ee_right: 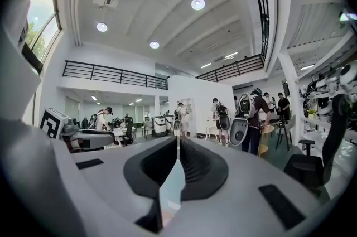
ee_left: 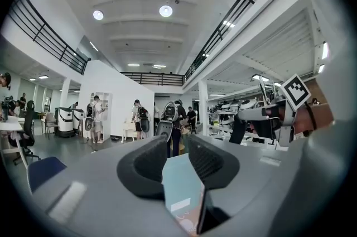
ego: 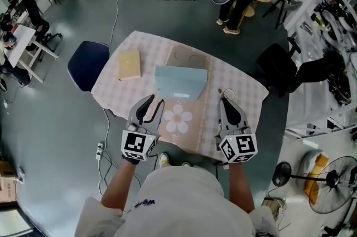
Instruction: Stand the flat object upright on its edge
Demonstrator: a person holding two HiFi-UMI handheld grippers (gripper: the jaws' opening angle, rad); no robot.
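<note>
Two pairs of fingers to report. On the left gripper the dark ribbed fingers sit a little apart with nothing pinched. The slit between them only frames stuff farther off. On the right gripper the fingers are pressed together at the tips, and they're empty too.

Moving outward, both grippers hang over the near edge of the table with the pale checked cloth. The left one is at the left edge of the brown mat with a white flower print, and the right one is just off the mat's right side. Neither touches anything.

The task's thing, a pale blue flat rectangular panel, is at the far end of that mat, mid-table, well apart from both grippers. From above it shows two shades of blue, and through the left gripper's gap it faces the camera like a little wall. So I'd say it's already up on its edge, maybe leaning a bit, though I can't be sure. A flat beige book lies to its left, untouched.

Progress-wise it looks basically done. The only thing left is seeing whether it stays standing with nobody holding it.
</note>
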